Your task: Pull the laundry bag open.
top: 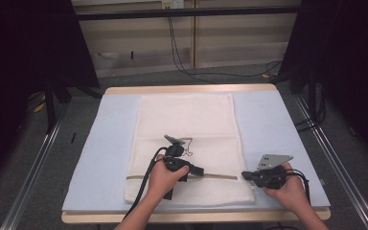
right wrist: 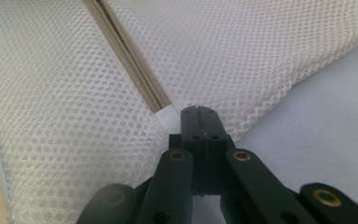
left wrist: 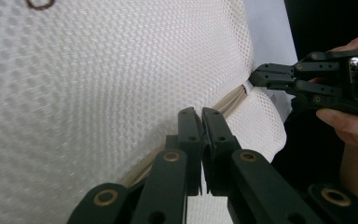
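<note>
White mesh laundry bag (top: 187, 143) lies flat mid-surface on the pale blue mat (top: 110, 143), its zipper (top: 220, 176) running parallel to the near edge. My left tool (top: 199, 171) has both jaws closed on something at the zipper line, probably the pull, but I can't tell for sure. My right tool (top: 244, 176) is clamped on the white tab (right wrist: 168, 114) at the zipper's right end.

Risks: if the left tool's bite is shallow it slips off under pull; the mesh bunches and jams the zipper if the right tool lets the end go slack; jaws could snag the mesh.

Room: bare mat on both sides of the bag and open bag toward the far edge, but the 2 hands are close to the near edge.
</note>
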### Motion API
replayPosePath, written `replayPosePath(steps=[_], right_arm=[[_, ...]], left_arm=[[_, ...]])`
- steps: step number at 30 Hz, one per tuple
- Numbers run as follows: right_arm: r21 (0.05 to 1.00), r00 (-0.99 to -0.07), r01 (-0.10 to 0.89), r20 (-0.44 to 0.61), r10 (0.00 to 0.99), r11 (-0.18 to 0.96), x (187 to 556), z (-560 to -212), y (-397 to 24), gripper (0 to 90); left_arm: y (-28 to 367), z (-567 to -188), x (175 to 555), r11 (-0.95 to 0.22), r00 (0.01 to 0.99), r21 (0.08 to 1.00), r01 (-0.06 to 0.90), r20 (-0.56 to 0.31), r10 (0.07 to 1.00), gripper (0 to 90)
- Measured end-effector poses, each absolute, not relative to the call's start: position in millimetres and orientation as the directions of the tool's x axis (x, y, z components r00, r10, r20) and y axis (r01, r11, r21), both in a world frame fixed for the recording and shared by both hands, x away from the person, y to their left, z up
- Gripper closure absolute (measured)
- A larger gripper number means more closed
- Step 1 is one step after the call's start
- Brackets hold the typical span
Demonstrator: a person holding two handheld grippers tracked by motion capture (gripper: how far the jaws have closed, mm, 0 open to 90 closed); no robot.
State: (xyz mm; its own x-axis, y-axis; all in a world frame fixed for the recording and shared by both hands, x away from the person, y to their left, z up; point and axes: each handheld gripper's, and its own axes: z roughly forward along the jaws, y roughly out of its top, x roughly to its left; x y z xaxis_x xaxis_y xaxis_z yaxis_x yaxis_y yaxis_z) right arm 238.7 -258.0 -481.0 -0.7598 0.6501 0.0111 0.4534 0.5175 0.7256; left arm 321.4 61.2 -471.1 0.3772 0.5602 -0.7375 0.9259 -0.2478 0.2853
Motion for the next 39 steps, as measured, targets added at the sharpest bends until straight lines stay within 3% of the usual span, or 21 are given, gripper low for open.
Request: replayPosePath(steps=[39], right_arm=[[0.725, -0.749, 0.469, 0.023, 0.662, 0.505, 238.5, -481.0, -258.1, 90.0]], left_arm=[[91.2, -472.2, 319.7, -0.219, 0.347, 0.268, 0.938, -0.74, 0.576, 87.4]])
